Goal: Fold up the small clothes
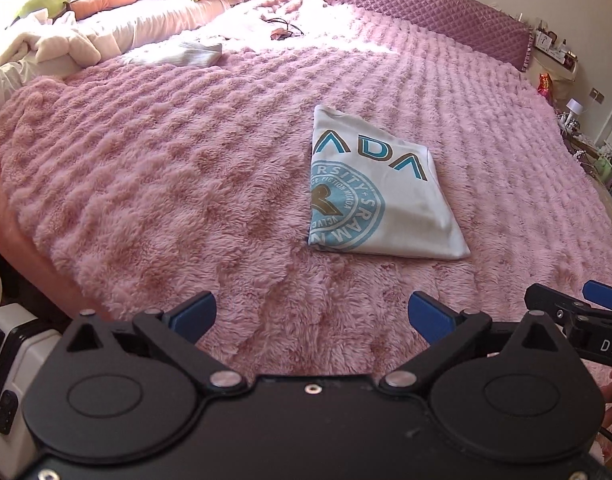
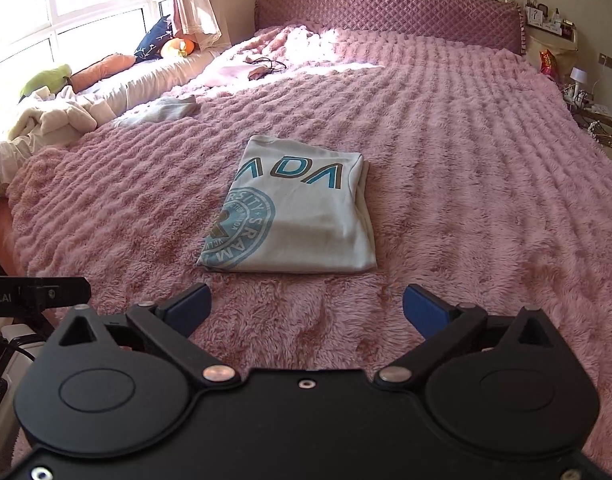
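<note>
T-shirt (image 2: 294, 216), white with a teal round print and large teal-and-brown letters, lay folded into a compact rectangle on the fluffy pink blanket (image 2: 486, 184) covering the bed, about mid-bed and well short of the quilted purple headboard (image 2: 390, 12). Nothing touched it. On the side of the T-shirt away from the headboard, the right gripper (image 2: 306, 312) hung over bare blanket with its blue-padded jaws spread wide and nothing between them. The left gripper (image 1: 312, 318) was likewise wide open and empty, also apart from the T-shirt and farther from the headboard than it. Beyond the T-shirt, toward the window side, a pale striped folded garment (image 2: 166, 110) rested on the blanket, and cream-coloured clothes (image 2: 54, 120) lay heaped at the bed's edge. A dark cord (image 2: 266, 66) lay nearer the headboard, in sunlight.
</note>
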Motion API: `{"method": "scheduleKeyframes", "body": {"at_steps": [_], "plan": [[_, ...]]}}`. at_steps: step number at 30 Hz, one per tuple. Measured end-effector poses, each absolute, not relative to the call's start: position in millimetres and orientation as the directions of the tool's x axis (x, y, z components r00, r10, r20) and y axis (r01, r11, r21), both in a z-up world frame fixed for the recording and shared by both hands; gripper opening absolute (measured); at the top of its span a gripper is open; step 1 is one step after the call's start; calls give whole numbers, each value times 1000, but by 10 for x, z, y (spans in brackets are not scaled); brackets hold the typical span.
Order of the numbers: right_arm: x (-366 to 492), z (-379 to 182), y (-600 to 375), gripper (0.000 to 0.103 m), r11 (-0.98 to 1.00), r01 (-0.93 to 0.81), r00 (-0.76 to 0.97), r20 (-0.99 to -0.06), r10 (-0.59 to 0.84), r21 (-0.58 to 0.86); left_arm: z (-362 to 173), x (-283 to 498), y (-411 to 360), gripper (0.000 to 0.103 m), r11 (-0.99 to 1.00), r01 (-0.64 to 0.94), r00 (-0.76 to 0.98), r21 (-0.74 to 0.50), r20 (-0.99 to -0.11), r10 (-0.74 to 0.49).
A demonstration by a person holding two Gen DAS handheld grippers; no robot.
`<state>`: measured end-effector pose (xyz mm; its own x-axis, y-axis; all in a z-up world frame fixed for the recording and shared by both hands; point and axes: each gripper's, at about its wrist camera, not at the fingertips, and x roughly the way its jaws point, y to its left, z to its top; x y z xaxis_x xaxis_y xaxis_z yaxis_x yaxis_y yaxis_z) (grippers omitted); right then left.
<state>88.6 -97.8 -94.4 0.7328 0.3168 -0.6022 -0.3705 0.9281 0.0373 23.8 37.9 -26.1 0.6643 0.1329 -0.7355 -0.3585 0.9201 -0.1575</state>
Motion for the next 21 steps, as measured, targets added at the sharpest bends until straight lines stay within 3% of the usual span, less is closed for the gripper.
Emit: {"method": "scheduleKeyframes", "body": {"at_steps": [21], "plan": [[653, -871, -963, 103, 946, -316, 719, -633, 286, 69, -159, 54, 312, 103, 924, -346, 627, -162, -772, 100]]}}
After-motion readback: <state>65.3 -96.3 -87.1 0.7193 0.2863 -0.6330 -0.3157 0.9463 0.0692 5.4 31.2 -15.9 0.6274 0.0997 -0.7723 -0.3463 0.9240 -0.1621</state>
